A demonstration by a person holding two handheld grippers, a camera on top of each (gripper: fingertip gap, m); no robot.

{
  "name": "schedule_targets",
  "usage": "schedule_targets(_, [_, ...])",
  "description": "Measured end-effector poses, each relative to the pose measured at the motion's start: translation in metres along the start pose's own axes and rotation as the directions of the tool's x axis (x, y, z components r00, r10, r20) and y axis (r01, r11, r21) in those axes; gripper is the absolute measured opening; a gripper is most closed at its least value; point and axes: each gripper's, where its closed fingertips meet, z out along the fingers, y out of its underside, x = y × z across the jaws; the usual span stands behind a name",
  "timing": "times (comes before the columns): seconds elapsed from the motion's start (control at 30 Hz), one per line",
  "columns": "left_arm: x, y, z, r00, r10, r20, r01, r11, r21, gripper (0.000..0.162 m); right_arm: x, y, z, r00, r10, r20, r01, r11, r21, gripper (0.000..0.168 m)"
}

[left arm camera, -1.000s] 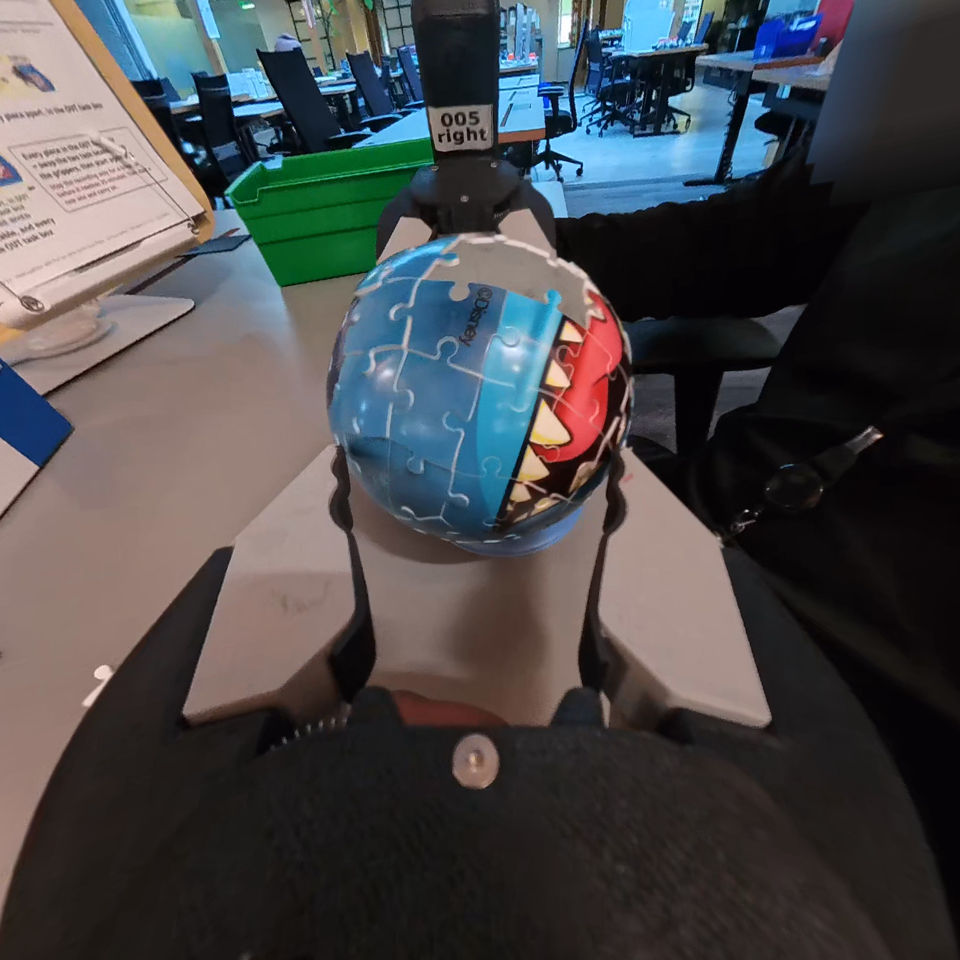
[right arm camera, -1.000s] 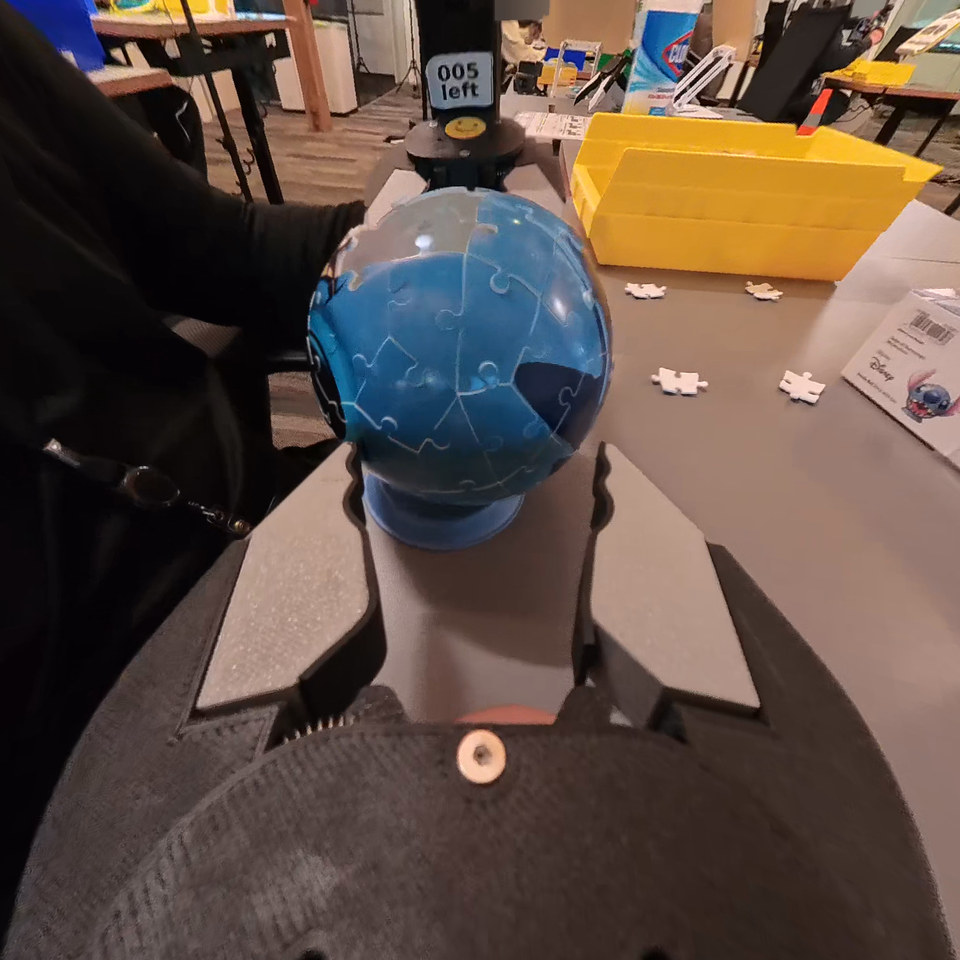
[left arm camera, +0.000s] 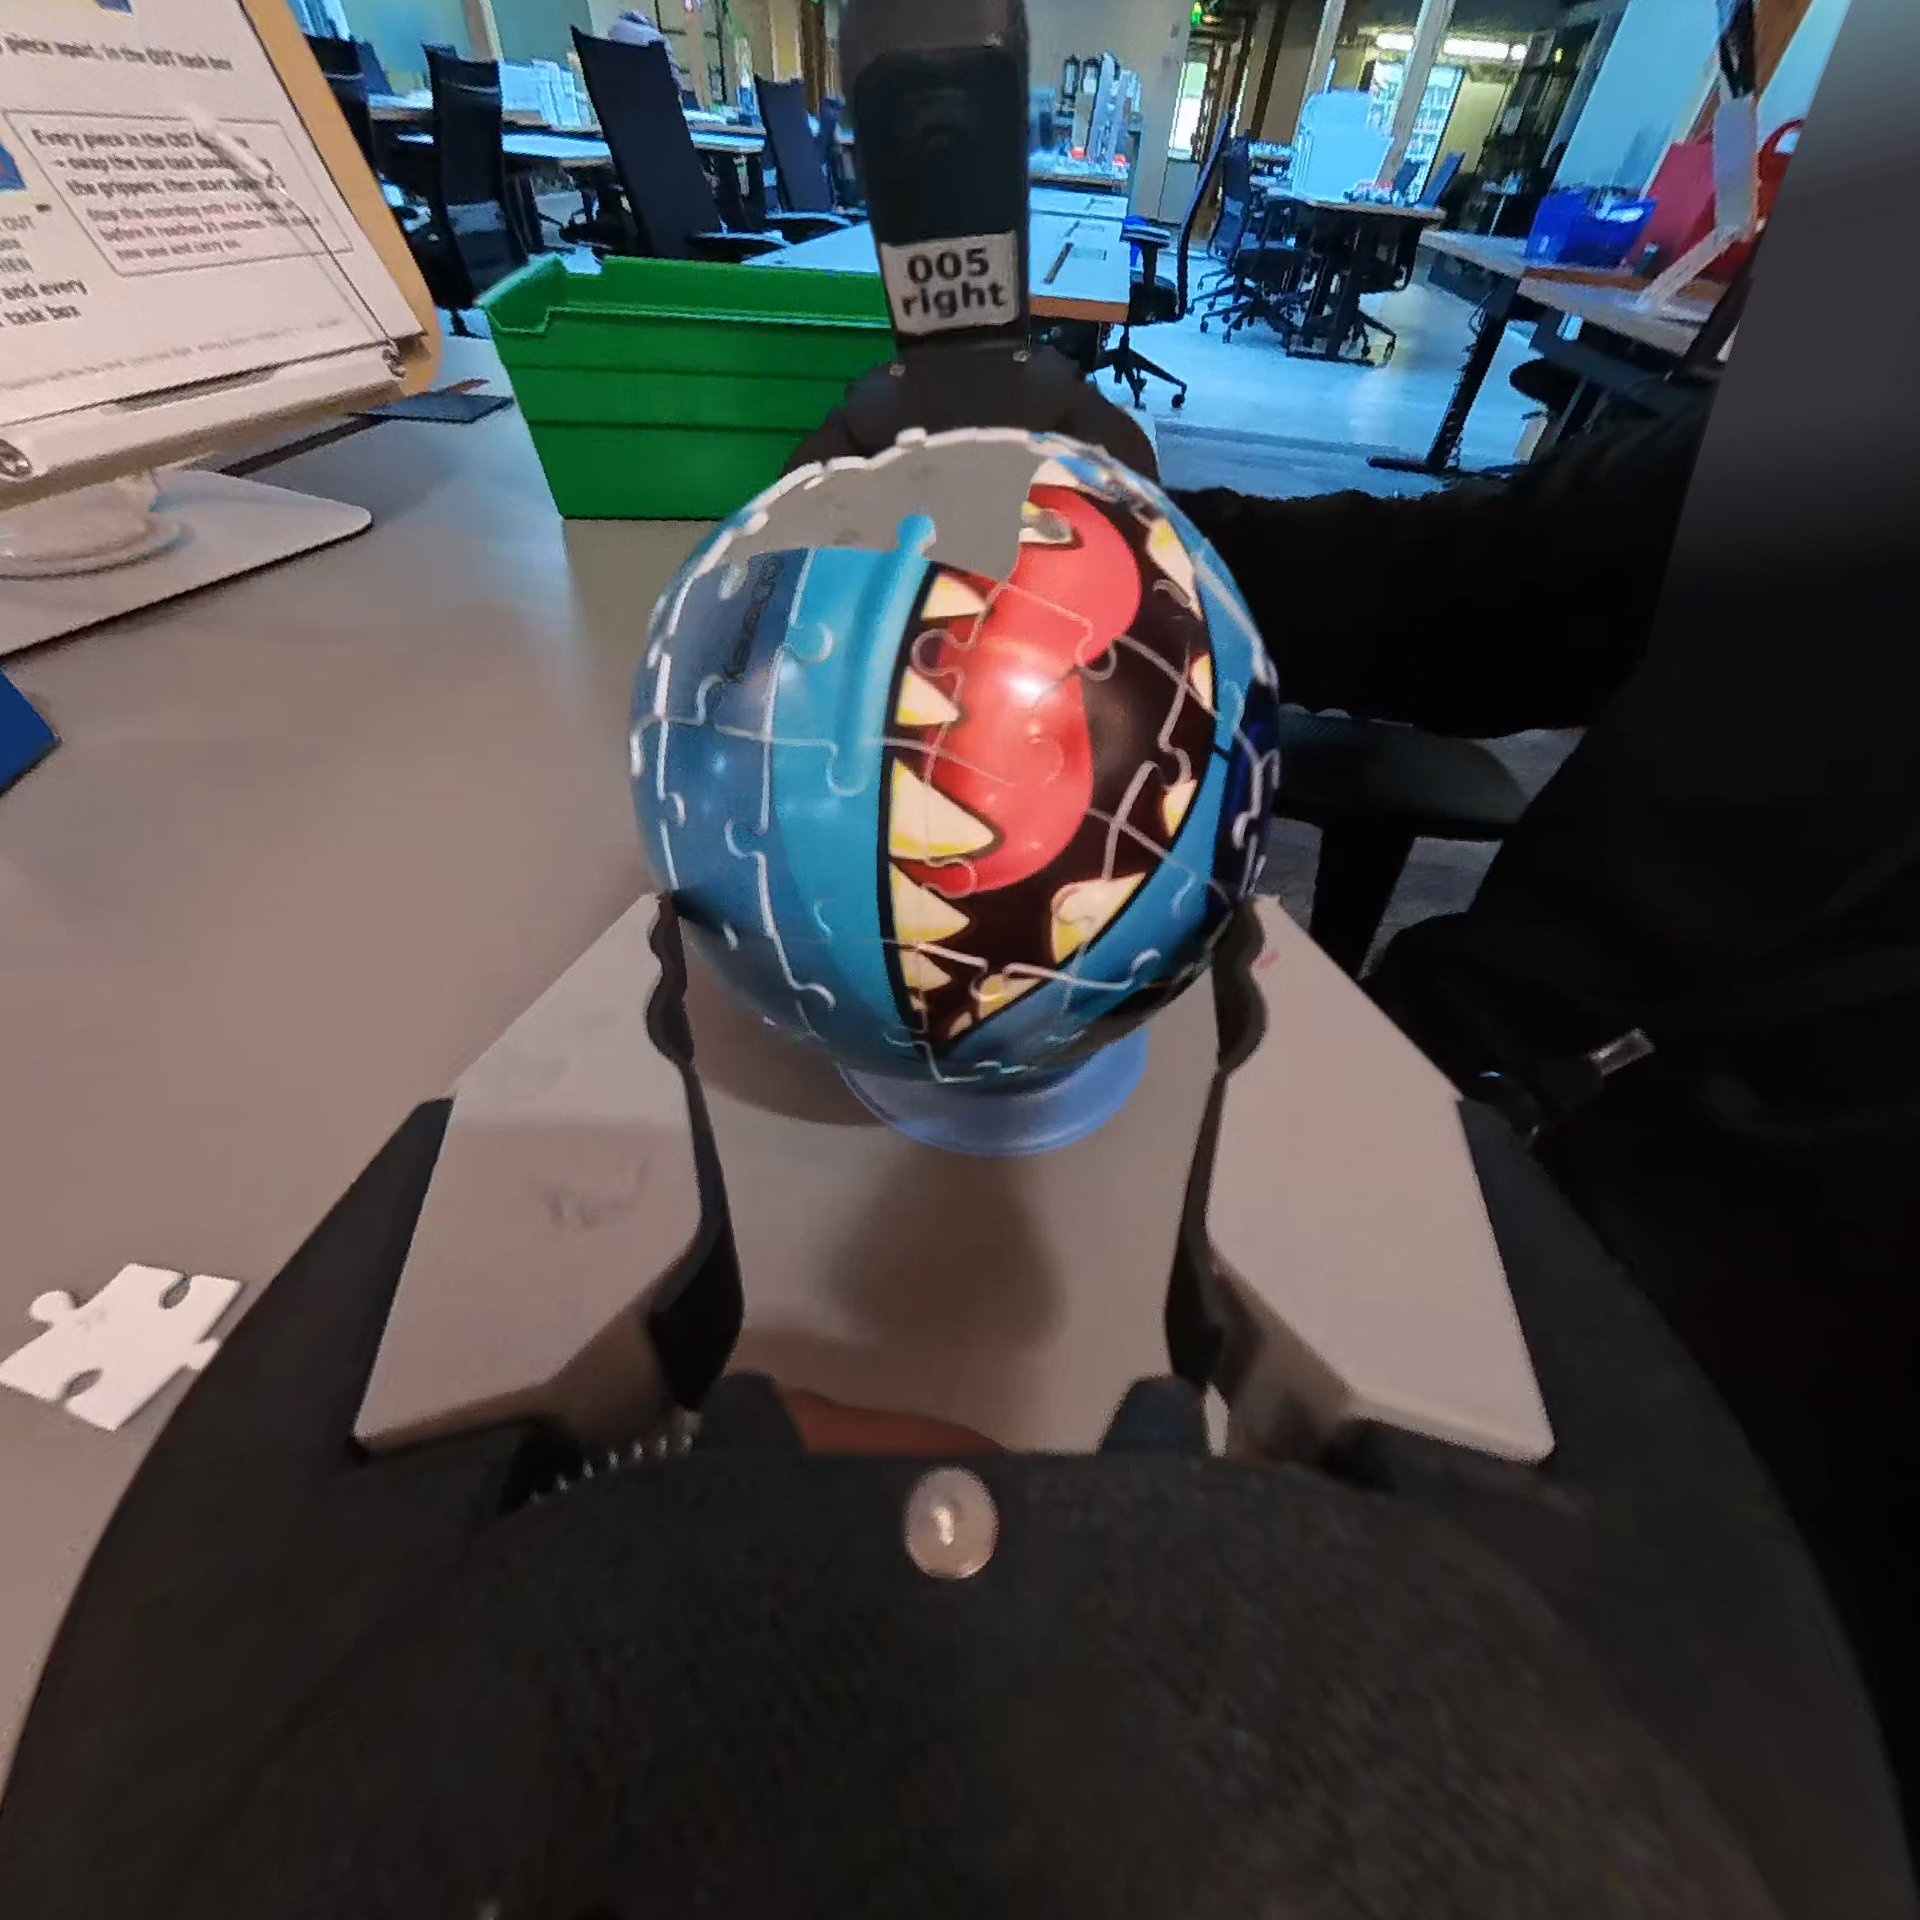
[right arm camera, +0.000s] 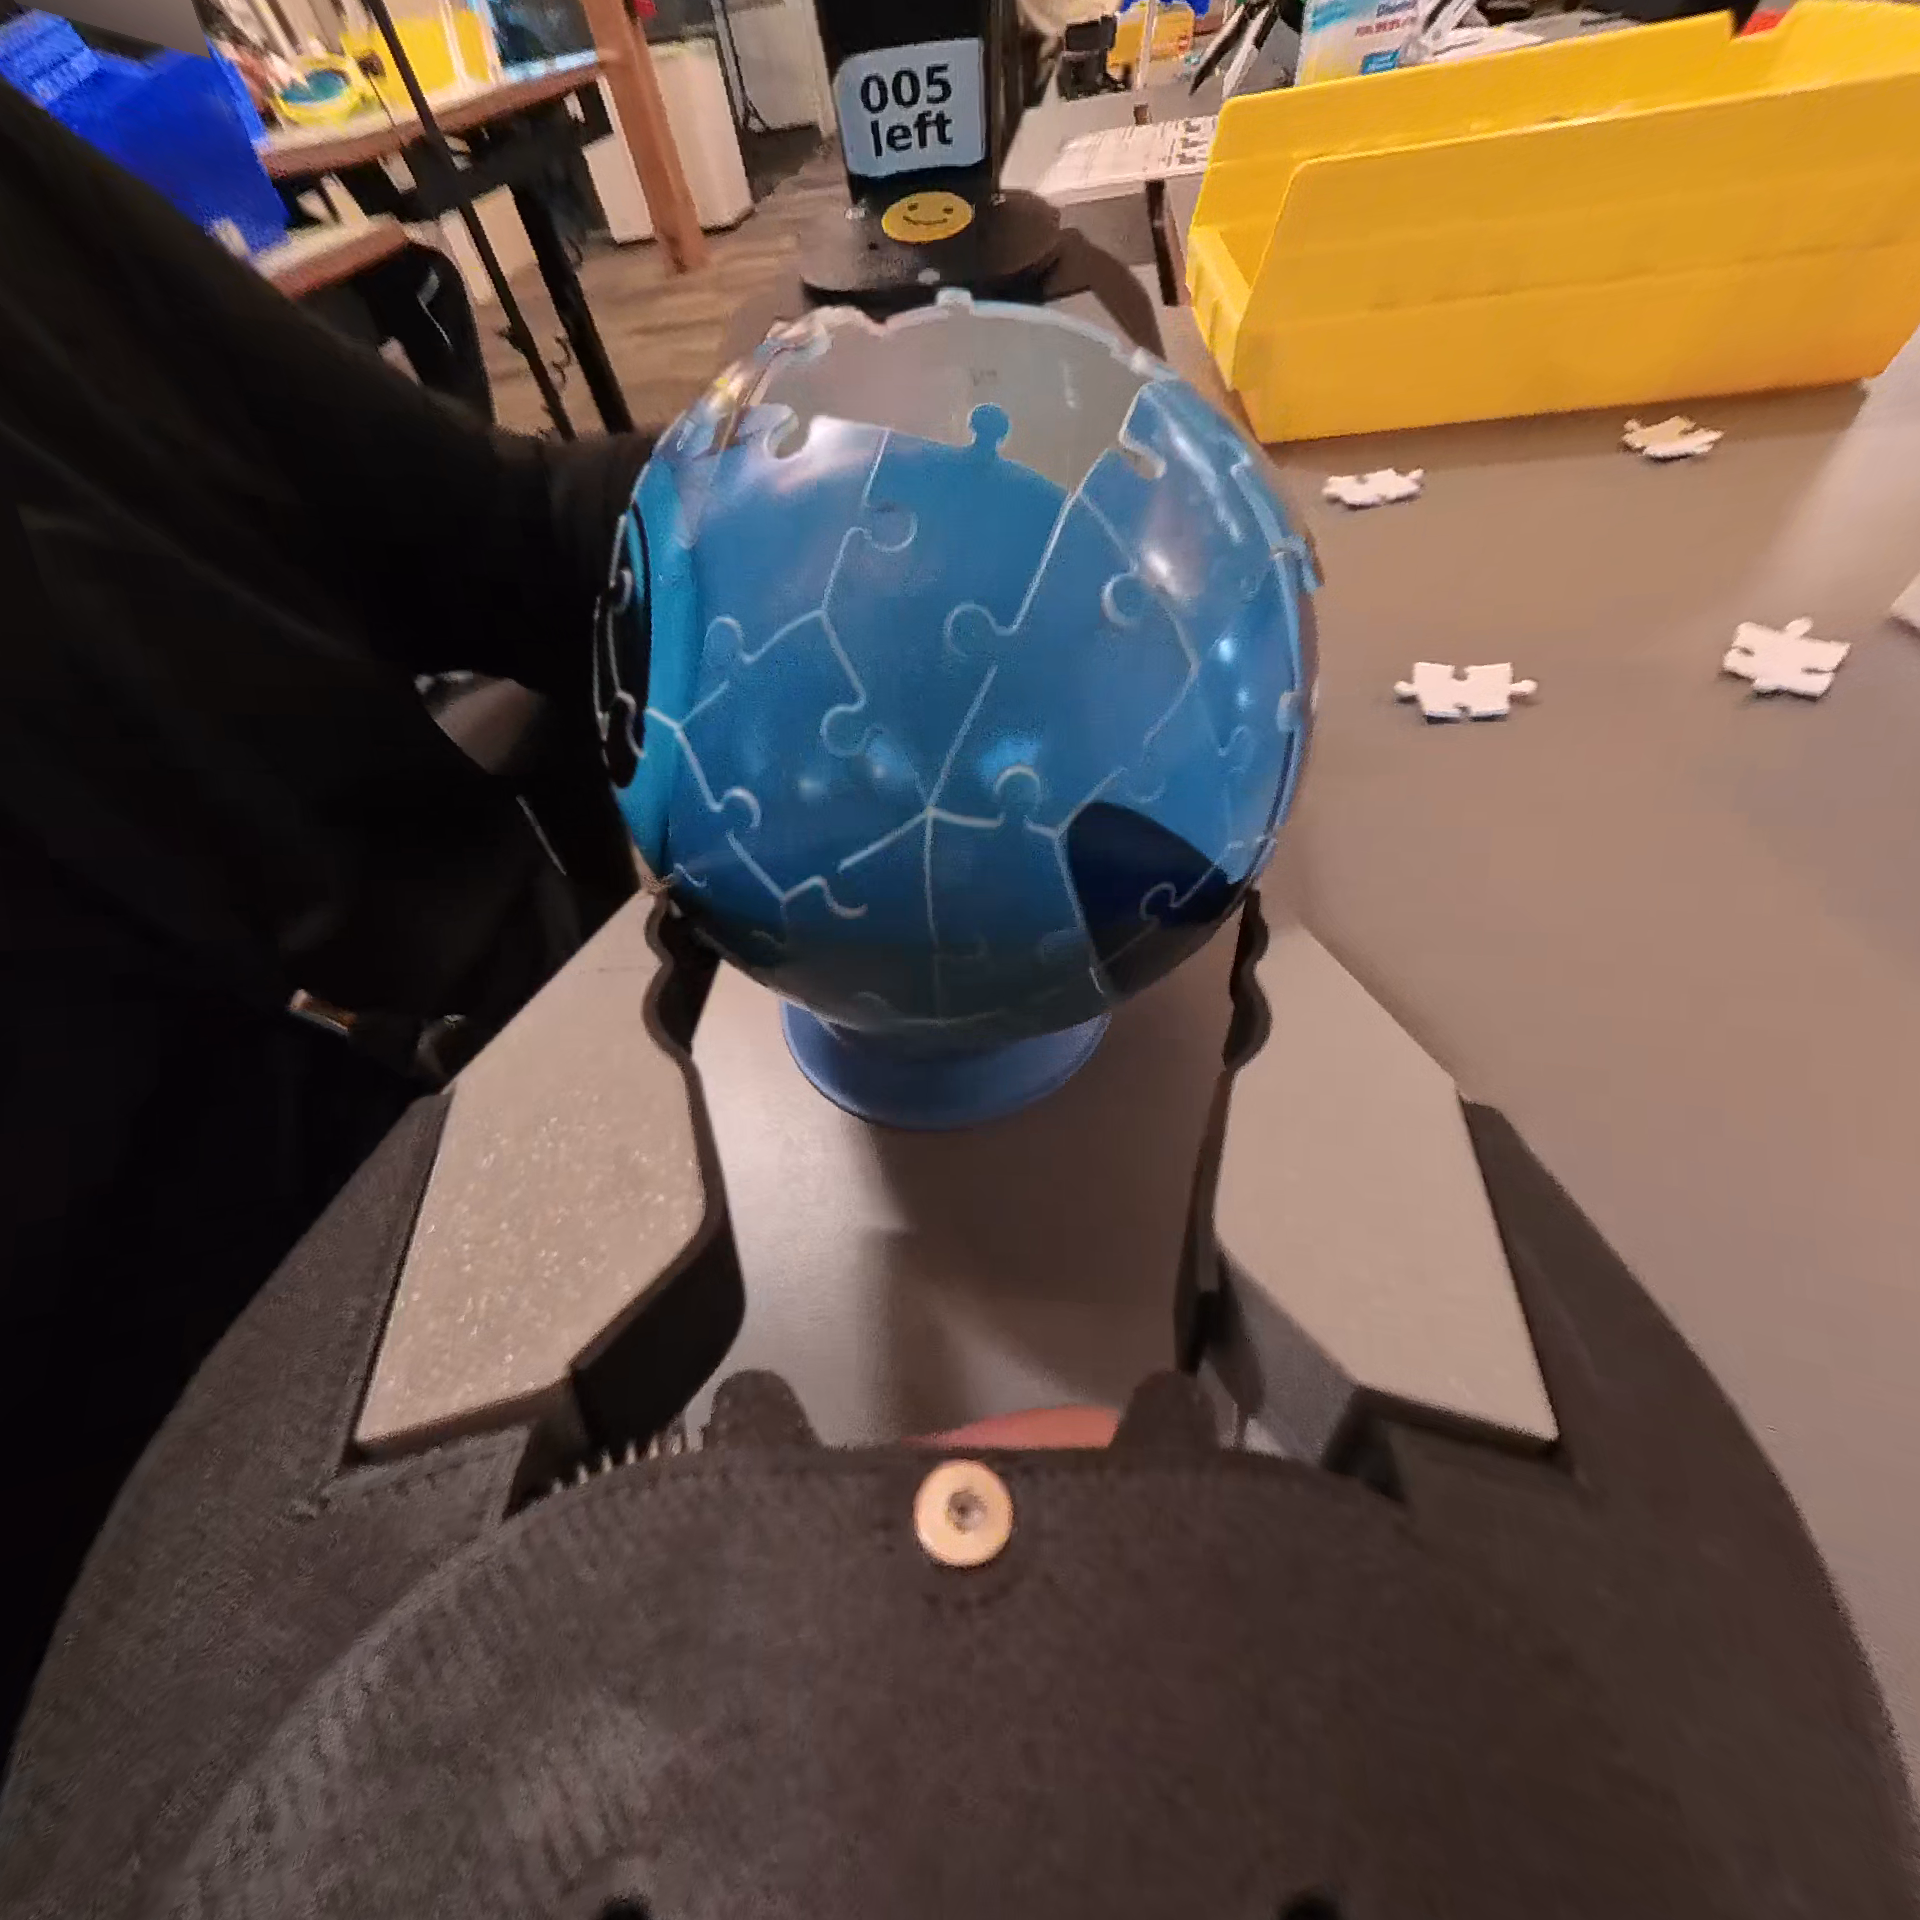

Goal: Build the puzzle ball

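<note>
The puzzle ball (left arm camera: 935,748) is blue with a red toothed mouth and sits on a blue round stand (left arm camera: 997,1112) on the grey table. Its top has an open gap (left arm camera: 914,499) with pieces absent. My left gripper (left arm camera: 954,935) faces the mouth side, its fingertips (left arm camera: 665,935) pressed on the ball's lower sides. My right gripper (right arm camera: 956,914) faces the plain blue back of the ball (right arm camera: 935,707) from the opposite side, its fingertips (right arm camera: 1247,935) also against the ball above the stand (right arm camera: 935,1070). Several loose white pieces (right arm camera: 1465,691) lie to the right.
A green bin (left arm camera: 675,416) and a document stand (left arm camera: 156,260) are behind the ball in the left view, and one white piece (left arm camera: 120,1340) lies at lower left. A yellow bin (right arm camera: 1558,260) stands at the back right. The person's dark sleeve (right arm camera: 260,520) fills the left side. The gap from one gripper's tips to the other's is roughly 8 cm. The white piece (left arm camera: 120,1340) lies around 15 cm away from my left fingertips. The right camera catches it too, in the right wrist view (right arm camera: 1470,691).
In the left wrist view the ball has turned, so the mouth now faces the camera more and the top gap sits further left. The right gripper has moved closer to the ball.
</note>
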Motion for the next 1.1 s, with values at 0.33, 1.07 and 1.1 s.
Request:
schedule_targets(0.33, [-0.0030,-0.0065,-0.0004,0.995,-0.101,0.003,0.101,0.995,0.024,0.101,0.0014,-0.0026,-0.0026,0.991,0.121,0.058,-0.122,0.992,0.022,0.103])
schedule_targets(1.07, [-0.0049,-0.0061,-0.0002,0.993,-0.119,0.001,0.119,0.993,0.022,0.101,0.0033,-0.0019,-0.0023,0.985,0.156,0.077,-0.158,0.987,0.016,0.103])
schedule_targets(1.1, [-0.0049,-0.0063,-0.0003,0.993,-0.118,0.002,0.118,0.993,0.023,0.101,0.0033,-0.0018,-0.0022,0.985,0.155,0.077,-0.157,0.987,0.016,0.103])
